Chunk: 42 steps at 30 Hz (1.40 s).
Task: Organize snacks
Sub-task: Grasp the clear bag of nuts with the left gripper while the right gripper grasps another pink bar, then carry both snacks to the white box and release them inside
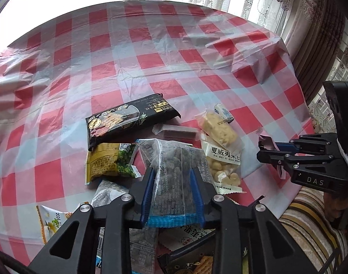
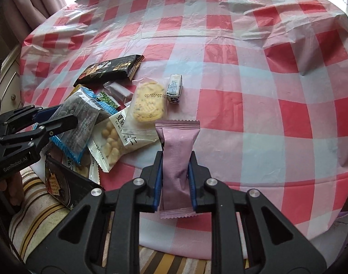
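Note:
My left gripper (image 1: 172, 173) is shut on a clear blue-edged packet of dark snacks (image 1: 174, 182), held above the snack pile; it also shows in the right wrist view (image 2: 80, 118). My right gripper (image 2: 175, 159) is shut on a pink wrapped bar (image 2: 177, 159), held above the table near its front edge. The pile holds a black cracker pack (image 1: 128, 121), a yellow-green packet (image 1: 110, 162), a clear packet of pale nuts (image 1: 222, 164), a yellow biscuit in clear wrap (image 2: 148, 105), a small brown bar (image 1: 176, 132) and a small white-blue candy (image 2: 175, 89).
The round table wears a red-and-white checked plastic cloth (image 2: 265, 91). A striped cushion (image 1: 311, 228) lies at the table's near edge. Curtains (image 1: 317, 34) hang behind the table. More packets (image 1: 53, 221) lie under my left gripper.

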### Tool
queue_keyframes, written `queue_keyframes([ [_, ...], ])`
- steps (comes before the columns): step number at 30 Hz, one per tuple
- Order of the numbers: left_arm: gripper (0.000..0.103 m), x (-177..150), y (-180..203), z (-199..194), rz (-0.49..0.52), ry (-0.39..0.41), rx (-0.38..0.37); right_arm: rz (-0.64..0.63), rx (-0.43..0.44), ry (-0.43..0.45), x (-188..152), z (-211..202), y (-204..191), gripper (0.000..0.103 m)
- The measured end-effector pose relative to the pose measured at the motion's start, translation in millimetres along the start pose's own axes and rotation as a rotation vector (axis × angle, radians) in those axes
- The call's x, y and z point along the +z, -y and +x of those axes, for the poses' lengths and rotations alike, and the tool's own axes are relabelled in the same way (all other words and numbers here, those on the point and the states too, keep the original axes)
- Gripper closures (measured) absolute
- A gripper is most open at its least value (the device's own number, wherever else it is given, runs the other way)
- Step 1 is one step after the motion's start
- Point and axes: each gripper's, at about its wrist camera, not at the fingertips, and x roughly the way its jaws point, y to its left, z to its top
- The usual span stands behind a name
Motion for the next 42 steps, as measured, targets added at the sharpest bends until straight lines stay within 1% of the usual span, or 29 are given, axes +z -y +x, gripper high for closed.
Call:
queue_keyframes([
  [7,0.078,0,1,-15,-0.026,0.041,0.009,0.077,0.019,0.033,-12,-14,16,0.080],
  [11,0.082,0,4,-20,-0.028,0.048,0.013,0.100,0.024,0.050,-20,-24,23,0.080],
  [15,0.086,-2,9,-26,-0.030,0.056,0.000,0.127,0.025,0.064,-28,-34,30,0.080],
  [16,0.088,-2,10,-28,-0.035,0.063,-0.003,0.133,0.025,0.067,-30,-36,32,0.080],
  [17,0.098,-2,9,-29,-0.045,0.063,-0.007,0.140,0.025,0.071,-32,-38,34,0.080],
  [20,0.098,-3,8,-30,-0.069,0.062,-0.013,0.160,0.027,0.084,-37,-45,41,0.080],
  [25,0.096,-7,2,-28,-0.126,0.025,-0.030,0.186,0.021,0.096,-48,-56,51,0.080],
  [26,0.094,-7,1,-27,-0.141,0.018,-0.022,0.192,0.018,0.100,-51,-59,54,0.080],
  [28,0.081,-9,-2,-24,-0.172,-0.014,0.009,0.205,0.013,0.107,-57,-65,59,0.080],
  [29,0.067,-10,-4,-23,-0.184,-0.026,0.014,0.212,0.008,0.110,-61,-69,62,0.080],
  [30,0.057,-11,-5,-21,-0.194,-0.037,0.011,0.218,0.001,0.112,-65,-72,65,0.080],
  [33,0.051,-10,-1,-15,-0.193,-0.072,0.006,0.238,-0.026,0.119,-78,-83,76,0.080],
  [35,0.047,-7,4,-8,-0.191,-0.108,0.024,0.256,-0.048,0.127,-87,-91,84,0.080],
  [37,0.044,-2,11,-5,-0.177,-0.113,0.040,0.274,-0.073,0.134,-96,-99,93,0.080],
  [39,0.029,4,19,0,-0.161,-0.124,0.050,0.293,-0.091,0.142,-104,-106,101,0.080],
  [42,0.028,15,24,11,-0.164,-0.145,0.100,0.314,-0.116,0.153,-115,-116,111,0.080],
])
